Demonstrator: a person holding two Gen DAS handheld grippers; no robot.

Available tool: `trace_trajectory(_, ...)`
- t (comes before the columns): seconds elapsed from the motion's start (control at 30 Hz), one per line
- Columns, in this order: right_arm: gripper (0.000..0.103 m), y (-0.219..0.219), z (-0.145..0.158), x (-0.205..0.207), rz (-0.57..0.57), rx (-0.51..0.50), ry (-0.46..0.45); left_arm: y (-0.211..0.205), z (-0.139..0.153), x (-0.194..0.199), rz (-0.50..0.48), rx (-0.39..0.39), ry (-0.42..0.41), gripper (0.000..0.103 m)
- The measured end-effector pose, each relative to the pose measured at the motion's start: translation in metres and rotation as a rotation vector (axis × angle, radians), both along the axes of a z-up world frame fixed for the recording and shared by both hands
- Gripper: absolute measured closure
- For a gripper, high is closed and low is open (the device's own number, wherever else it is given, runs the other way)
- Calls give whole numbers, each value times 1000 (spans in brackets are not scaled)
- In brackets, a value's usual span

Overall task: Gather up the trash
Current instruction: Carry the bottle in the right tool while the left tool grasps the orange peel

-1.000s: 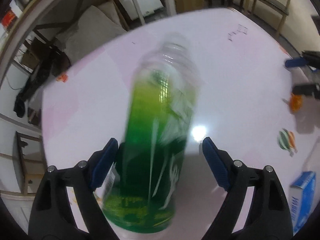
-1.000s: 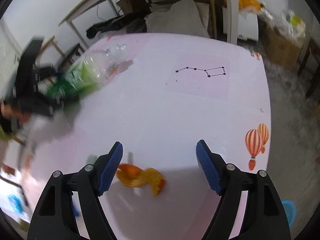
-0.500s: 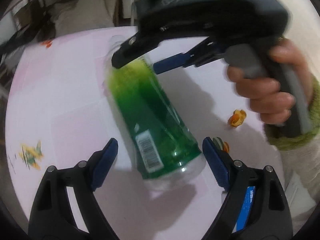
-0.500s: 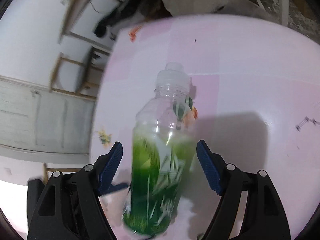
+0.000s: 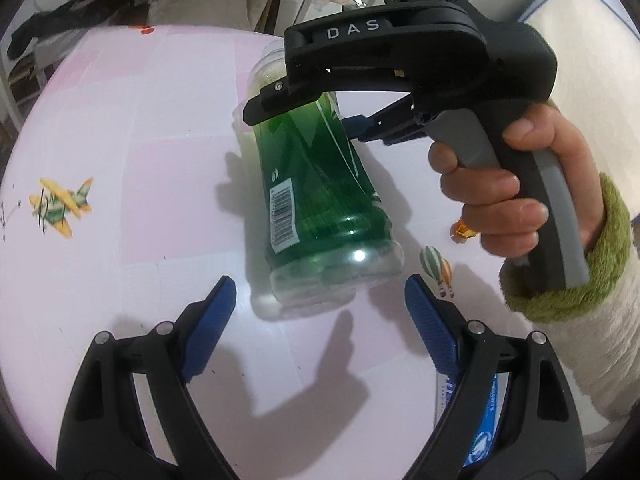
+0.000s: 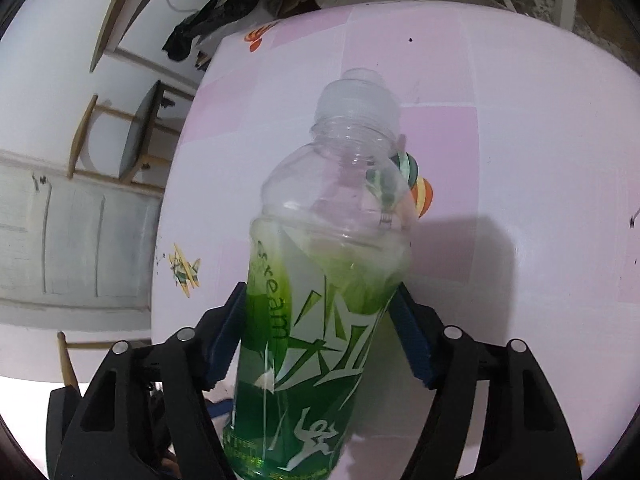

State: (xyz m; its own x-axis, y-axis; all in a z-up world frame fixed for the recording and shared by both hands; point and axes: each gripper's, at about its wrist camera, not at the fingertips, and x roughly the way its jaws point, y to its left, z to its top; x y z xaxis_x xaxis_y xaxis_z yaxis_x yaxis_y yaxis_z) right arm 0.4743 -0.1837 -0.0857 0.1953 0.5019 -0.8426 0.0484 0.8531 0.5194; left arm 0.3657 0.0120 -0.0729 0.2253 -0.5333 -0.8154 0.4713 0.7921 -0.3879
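Observation:
A clear plastic bottle with a green label (image 5: pixel 320 200) is held above the pink table (image 5: pixel 140 160), its base toward my left gripper. My right gripper (image 6: pixel 320 336) is shut on the bottle (image 6: pixel 316 320) at mid-body, both blue pads pressing the label; the capped neck points away. In the left wrist view the right gripper's black body (image 5: pixel 420 52) and the hand holding it show over the bottle. My left gripper (image 5: pixel 320 328) is open and empty just behind the bottle's base, not touching it.
An orange peel scrap (image 5: pixel 464 232) lies on the table right of the bottle. A blue and white carton (image 5: pixel 488 420) sits under my left gripper's right finger. Balloon (image 5: pixel 436 268) and plane (image 5: pixel 60 204) stickers mark the tabletop. Chairs and clutter stand beyond the table edge.
The bottle passed from my left gripper to my right one. The right gripper came over from the peel and shut on the bottle; the left gripper let go and drew back.

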Motion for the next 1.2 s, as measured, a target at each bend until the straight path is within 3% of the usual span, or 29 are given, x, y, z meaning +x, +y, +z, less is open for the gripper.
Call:
trace_trajectory(0.2, 38, -31, 6, -3, -75, 122, 16, 12, 23, -19, 12, -34, -27, 21)
trace_trajectory(0.37, 39, -100, 64, -32, -114, 137, -116, -9, 47, -31, -21, -30, -87, 21)
trace_trajectory(0.47, 39, -155, 99, -72, -141, 126, -200, -31, 56, -32, -62, -22, -108, 21)
trace_trajectory(0.57, 39, -198, 116, -119, -182, 83, -247, -68, 54, -32, -115, 12, -109, 21)
trace_trajectory(0.77, 39, -251, 83, -211, -252, 10, -252, -152, 31, -36, -261, 93, -110, 22)
trace_trajectory(0.97, 39, -245, 28, -263, -266, -29, -211, -201, 4, -37, -334, 241, -111, 41)
trace_trajectory(1.07, 39, -241, 16, -278, -255, -47, -223, -203, -6, -34, -332, 281, -83, 55)
trace_trajectory(1.2, 39, -234, 12, -289, -226, -84, -251, -206, -5, -40, -340, 307, -128, 75)
